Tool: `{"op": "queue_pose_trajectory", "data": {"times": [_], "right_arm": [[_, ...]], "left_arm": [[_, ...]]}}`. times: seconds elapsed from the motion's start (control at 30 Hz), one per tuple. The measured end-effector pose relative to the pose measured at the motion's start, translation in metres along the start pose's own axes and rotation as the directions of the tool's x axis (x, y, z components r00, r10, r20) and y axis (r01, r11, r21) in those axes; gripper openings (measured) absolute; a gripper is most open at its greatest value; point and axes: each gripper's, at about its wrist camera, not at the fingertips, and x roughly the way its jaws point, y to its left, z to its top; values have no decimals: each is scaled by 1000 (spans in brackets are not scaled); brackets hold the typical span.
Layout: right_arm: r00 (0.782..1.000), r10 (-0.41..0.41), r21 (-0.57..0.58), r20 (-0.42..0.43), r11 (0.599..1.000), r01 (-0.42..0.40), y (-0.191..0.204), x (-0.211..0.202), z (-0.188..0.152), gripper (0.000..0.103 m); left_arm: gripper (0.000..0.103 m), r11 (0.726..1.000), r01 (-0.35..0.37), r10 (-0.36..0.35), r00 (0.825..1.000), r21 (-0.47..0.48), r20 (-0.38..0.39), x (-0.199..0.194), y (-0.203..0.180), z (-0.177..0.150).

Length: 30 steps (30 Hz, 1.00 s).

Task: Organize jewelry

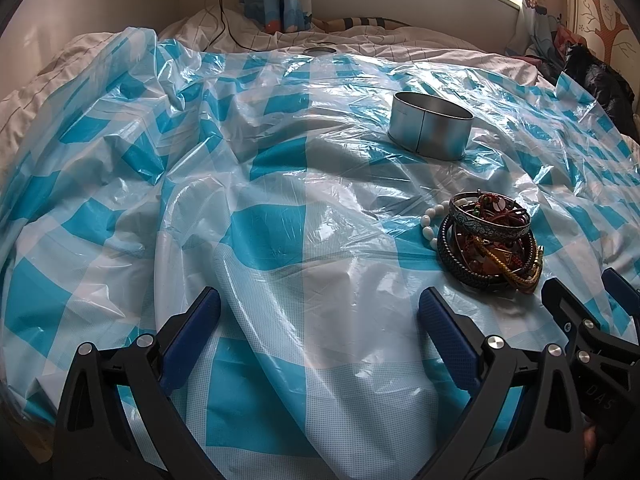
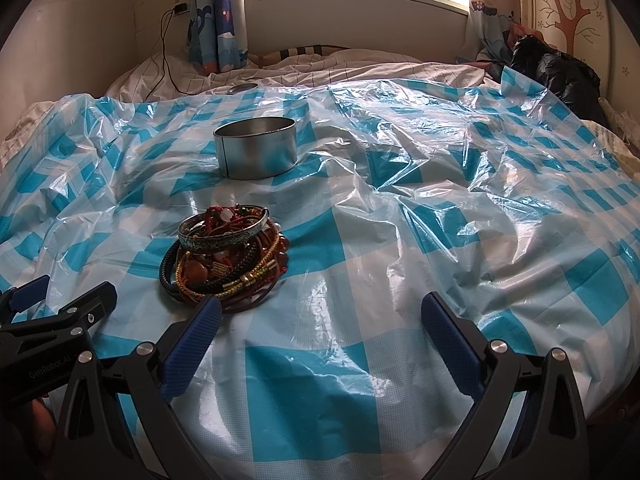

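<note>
A pile of bracelets (image 1: 490,240) lies on the blue-and-white checked plastic sheet (image 1: 280,220): a silver patterned bangle on top, black braided cords, gold and red cords, white beads at its left. It shows in the right wrist view (image 2: 226,258) too. A round open metal tin (image 1: 430,126) stands beyond the pile, also in the right wrist view (image 2: 256,148). My left gripper (image 1: 320,308) is open and empty, left of and nearer than the pile. My right gripper (image 2: 320,312) is open and empty; its left fingertip (image 2: 208,312) is just in front of the pile.
The sheet covers a rumpled bed. A round metal lid (image 2: 242,88) lies at the sheet's far edge. A black bag (image 2: 556,72) sits at the far right. A cable (image 2: 164,52) hangs from a wall socket. Curtains and a window are behind.
</note>
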Motion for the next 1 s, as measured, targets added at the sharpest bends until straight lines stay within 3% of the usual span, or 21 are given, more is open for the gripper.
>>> {"op": "queue_pose_trajectory", "data": {"times": [0.5, 1.0], "right_arm": [[1000, -3, 2, 1, 1000, 3, -2, 0, 0, 96], [1000, -15, -1, 17, 1000, 15, -16, -4, 3, 96]], "left_arm": [[95, 1000, -10, 9, 1000, 7, 11, -1, 1, -2], [95, 995, -39, 33, 997, 95, 65, -18, -16, 1]]}}
